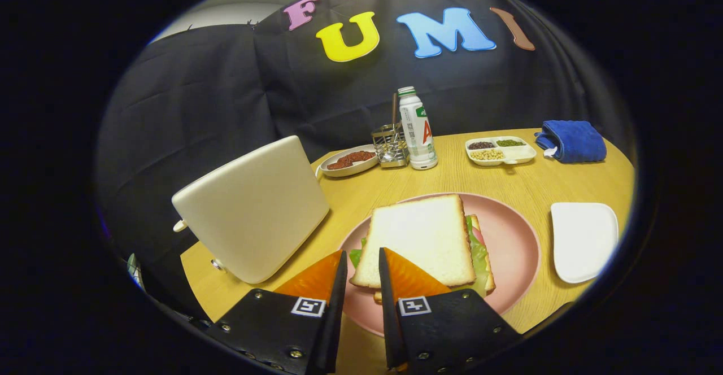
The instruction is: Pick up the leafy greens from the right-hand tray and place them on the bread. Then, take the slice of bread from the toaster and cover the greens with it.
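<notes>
My gripper [361,262] hangs over the near rim of the pink plate [517,239], its two fingers a little apart with nothing pinched between them; through the narrow gap I see the near left corner of the top bread slice [421,236]. That slice lies flat on the stack on the plate, just ahead of my fingertips and reaching beyond them. The greens [480,253] sit under it, with a leafy edge poking out along the right side and a small bit at the near left corner. Under the greens, the edge of the bottom bread [490,282] peeks out on the right, and a strip of something pinkish shows between the layers there; I cannot tell what it is. To the left of the plate stands the toaster [254,208], tilted in my view, close beside my left finger. To the right of the plate lies the white tray [584,239], bare. Farther back on the wooden table [452,177] are a small dish of reddish-brown bits [349,160], a wire holder [390,146], a white bottle [418,129] just beside it, a divided dish of beans [500,150] and a folded blue cloth [571,140].
</notes>
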The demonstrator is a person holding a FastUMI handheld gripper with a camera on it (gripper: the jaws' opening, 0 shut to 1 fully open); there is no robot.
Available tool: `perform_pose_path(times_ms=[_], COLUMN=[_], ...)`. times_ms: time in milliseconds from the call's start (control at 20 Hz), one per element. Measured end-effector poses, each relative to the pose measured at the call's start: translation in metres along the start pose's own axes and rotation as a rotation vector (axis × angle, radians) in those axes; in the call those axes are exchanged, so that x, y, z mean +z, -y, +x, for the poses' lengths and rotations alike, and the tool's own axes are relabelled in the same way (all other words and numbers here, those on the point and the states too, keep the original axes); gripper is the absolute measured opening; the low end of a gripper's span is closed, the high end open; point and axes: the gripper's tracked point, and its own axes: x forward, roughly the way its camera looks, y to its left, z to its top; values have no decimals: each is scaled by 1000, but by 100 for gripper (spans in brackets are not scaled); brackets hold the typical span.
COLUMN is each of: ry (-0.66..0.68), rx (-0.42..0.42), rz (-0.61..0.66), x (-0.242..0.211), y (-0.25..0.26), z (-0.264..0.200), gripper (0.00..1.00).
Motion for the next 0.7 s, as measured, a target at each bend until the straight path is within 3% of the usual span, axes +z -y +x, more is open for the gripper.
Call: perform_pose_path(times_ms=[700], ry=[158], rx=[-59], rz=[-112], x=[20], y=[2], z=[-18], gripper=[36])
